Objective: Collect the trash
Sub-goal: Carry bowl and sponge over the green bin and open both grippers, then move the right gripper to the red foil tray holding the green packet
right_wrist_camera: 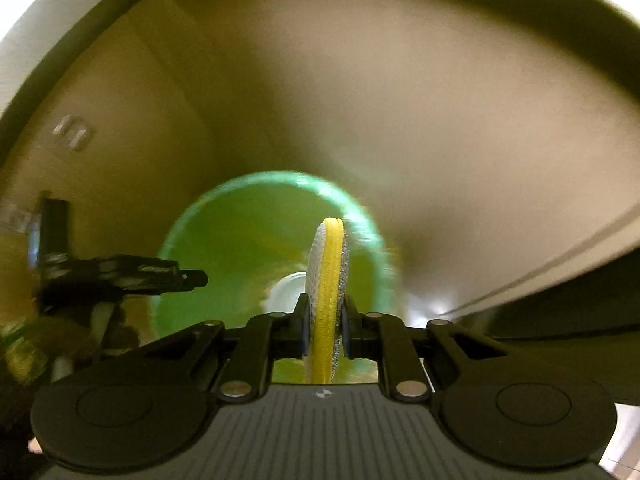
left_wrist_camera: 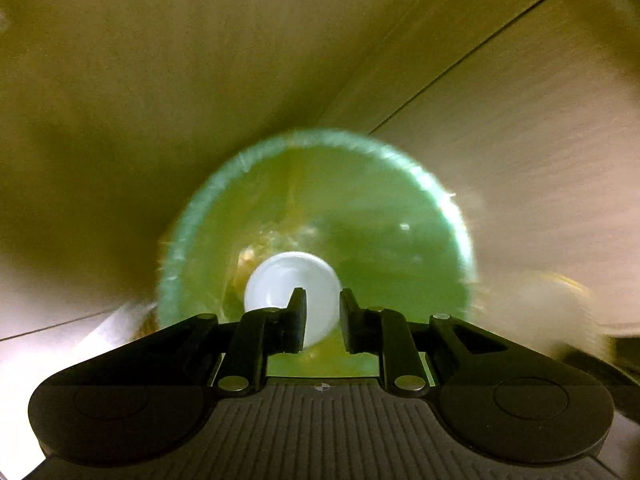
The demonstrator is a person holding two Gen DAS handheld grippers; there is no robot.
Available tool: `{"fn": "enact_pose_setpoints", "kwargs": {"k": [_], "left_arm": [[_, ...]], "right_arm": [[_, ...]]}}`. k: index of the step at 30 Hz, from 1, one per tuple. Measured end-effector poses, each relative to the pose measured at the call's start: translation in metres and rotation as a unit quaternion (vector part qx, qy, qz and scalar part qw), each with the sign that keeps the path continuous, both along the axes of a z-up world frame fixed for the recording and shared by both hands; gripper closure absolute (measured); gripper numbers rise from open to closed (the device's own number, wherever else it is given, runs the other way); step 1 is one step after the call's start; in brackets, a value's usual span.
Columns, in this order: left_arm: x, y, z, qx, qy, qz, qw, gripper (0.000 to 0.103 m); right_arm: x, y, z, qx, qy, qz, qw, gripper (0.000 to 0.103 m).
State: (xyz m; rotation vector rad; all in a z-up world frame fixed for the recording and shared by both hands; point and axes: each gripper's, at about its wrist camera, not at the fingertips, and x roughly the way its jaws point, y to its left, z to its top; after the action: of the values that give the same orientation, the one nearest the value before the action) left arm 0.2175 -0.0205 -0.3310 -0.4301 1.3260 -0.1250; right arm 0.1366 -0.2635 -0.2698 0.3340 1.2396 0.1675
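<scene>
Room: both grippers point down into a green bin (left_wrist_camera: 360,200) with pale walls close around it.
Left gripper (left_wrist_camera: 323,320): jaws a little apart, holding nothing; a white cap (left_wrist_camera: 280,280) lies just past them in the bin.
Right gripper (right_wrist_camera: 324,320): jaws closed on a yellow sponge (right_wrist_camera: 328,272), held upright over the bin.
Bin: blurry bits inside.

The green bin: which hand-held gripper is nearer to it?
Hard to say. Left hand-held gripper hangs open above the green bin; right hand-held gripper, clamping a sponge, hangs above it too.
</scene>
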Motion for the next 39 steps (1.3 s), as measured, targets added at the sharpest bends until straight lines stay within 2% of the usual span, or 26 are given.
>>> {"fn": "enact_pose_setpoints", "kwargs": {"k": [3,5,6,9,12,15,18,21,22,24,28,30,32,36,39], "left_arm": [[-0.016,0.012,0.052,-0.015,-0.025,-0.019,0.9994,0.083],[-0.020,0.015,0.084,-0.026,-0.049,-0.029,0.9980,0.083],[-0.022,0.020,0.097,-0.032,-0.060,-0.033,0.9971,0.083],[-0.019,0.025,0.131,-0.042,-0.092,-0.033,0.9943,0.083],[-0.013,0.037,0.169,-0.067,-0.127,-0.026,0.9893,0.083],[-0.005,0.055,0.207,-0.085,-0.175,-0.017,0.9808,0.083],[0.003,0.076,0.242,-0.080,-0.220,0.006,0.9722,0.083],[0.006,0.106,0.276,-0.075,-0.258,0.034,0.9625,0.083],[0.007,0.118,0.284,-0.072,-0.269,0.046,0.9594,0.083],[0.011,0.134,0.294,-0.059,-0.282,0.073,0.9548,0.083],[0.017,0.174,0.300,-0.042,-0.279,0.129,0.9506,0.083],[0.019,0.188,0.297,-0.035,-0.273,0.136,0.9518,0.083],[0.018,0.197,0.290,-0.034,-0.261,0.142,0.9543,0.083],[0.019,0.204,0.278,-0.049,-0.246,0.134,0.9587,0.083],[0.020,0.200,0.276,-0.061,-0.243,0.117,0.9609,0.083]], "right_arm": [[0.015,0.022,-0.011,0.029,0.013,0.011,0.999,0.086],[0.023,0.031,-0.015,0.019,0.024,0.016,0.999,0.069],[0.026,0.036,-0.015,0.011,0.028,0.017,0.999,0.065],[0.028,0.043,-0.007,0.012,0.029,0.016,0.999,0.063],[0.028,0.039,0.015,0.014,0.019,0.001,1.000,0.059],[0.038,0.044,0.041,-0.004,-0.001,-0.022,1.000,0.056],[0.042,0.046,0.075,-0.019,-0.027,-0.041,0.999,0.055],[0.046,0.057,0.111,-0.018,-0.073,-0.038,0.996,0.054],[0.046,0.064,0.130,-0.015,-0.097,-0.030,0.995,0.051],[0.049,0.077,0.156,-0.011,-0.137,-0.017,0.990,0.045],[0.056,0.108,0.215,-0.008,-0.212,0.014,0.977,0.042],[0.059,0.118,0.236,-0.018,-0.242,0.027,0.970,0.040],[0.069,0.127,0.256,-0.053,-0.271,0.031,0.961,0.040],[0.097,0.136,0.286,-0.102,-0.322,0.026,0.941,0.034],[0.131,0.131,0.289,-0.126,-0.336,0.003,0.934,0.034]]}}
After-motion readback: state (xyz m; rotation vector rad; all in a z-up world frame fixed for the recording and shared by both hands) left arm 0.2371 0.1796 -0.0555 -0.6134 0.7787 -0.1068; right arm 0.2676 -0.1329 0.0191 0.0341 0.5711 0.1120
